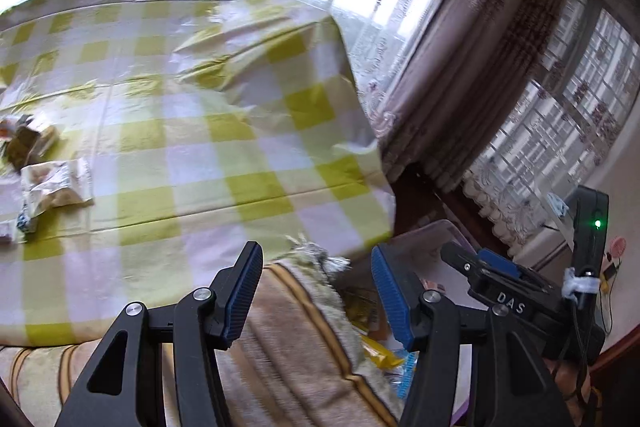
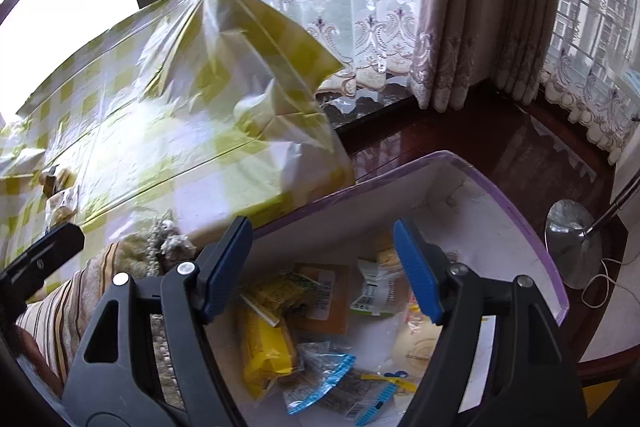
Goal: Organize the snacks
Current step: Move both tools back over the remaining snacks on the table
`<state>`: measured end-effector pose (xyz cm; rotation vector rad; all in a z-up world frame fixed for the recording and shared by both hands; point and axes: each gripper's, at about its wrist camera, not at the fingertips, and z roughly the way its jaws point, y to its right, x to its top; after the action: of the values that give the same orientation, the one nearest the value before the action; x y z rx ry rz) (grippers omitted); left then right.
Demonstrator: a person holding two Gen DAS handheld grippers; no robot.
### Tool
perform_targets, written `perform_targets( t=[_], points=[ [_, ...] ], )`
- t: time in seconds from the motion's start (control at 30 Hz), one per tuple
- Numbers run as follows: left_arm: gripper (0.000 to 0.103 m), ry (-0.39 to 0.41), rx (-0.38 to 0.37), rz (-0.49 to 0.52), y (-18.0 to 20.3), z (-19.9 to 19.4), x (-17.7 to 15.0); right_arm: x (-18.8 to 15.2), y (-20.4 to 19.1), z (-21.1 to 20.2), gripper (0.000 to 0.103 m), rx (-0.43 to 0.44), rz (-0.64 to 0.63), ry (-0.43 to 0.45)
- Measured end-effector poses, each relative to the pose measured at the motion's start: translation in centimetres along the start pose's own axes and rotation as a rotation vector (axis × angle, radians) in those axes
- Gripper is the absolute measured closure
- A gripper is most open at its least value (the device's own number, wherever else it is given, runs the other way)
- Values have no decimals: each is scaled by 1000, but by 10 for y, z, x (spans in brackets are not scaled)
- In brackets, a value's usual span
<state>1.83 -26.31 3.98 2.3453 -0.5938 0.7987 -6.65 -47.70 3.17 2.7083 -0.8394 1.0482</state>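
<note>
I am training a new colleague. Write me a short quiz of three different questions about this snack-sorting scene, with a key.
1. True or false: the right tongs hold a snack packet.
2. Where do most snack packets lie? A) in the white bin with the purple rim; B) on the checked tablecloth; C) on the wooden floor.
3. Fill in: the few packets on the table lie on the ____ side of the left wrist view.

Key
1. False: both pairs of tongs, also the left tongs, are open and empty.
2. A
3. left
</note>
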Motion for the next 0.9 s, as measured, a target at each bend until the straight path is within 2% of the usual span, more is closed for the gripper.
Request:
perform_targets(
  t=[0.27, 0.47, 0.6, 0.67, 0.9],
  points=[
    [45, 20, 90, -124, -58, -25, -3, -11, -53, 1, 27, 73, -95, -20],
    [45, 26, 199, -271, -124, -55, -14, -18, -99, -3, 27, 142, -179, -25],
    [46, -1, 266, -355, -167, -68, -22, -22, -129, -3, 27, 187, -231, -34],
    [46, -14, 297, -366, -183, -71, -23, -23, -144, -1, 27, 205, -259, -41],
    [50, -43, 297, -434, -225, -71, -22, -22, -184, 5, 27, 238, -332, -54]
  ],
)
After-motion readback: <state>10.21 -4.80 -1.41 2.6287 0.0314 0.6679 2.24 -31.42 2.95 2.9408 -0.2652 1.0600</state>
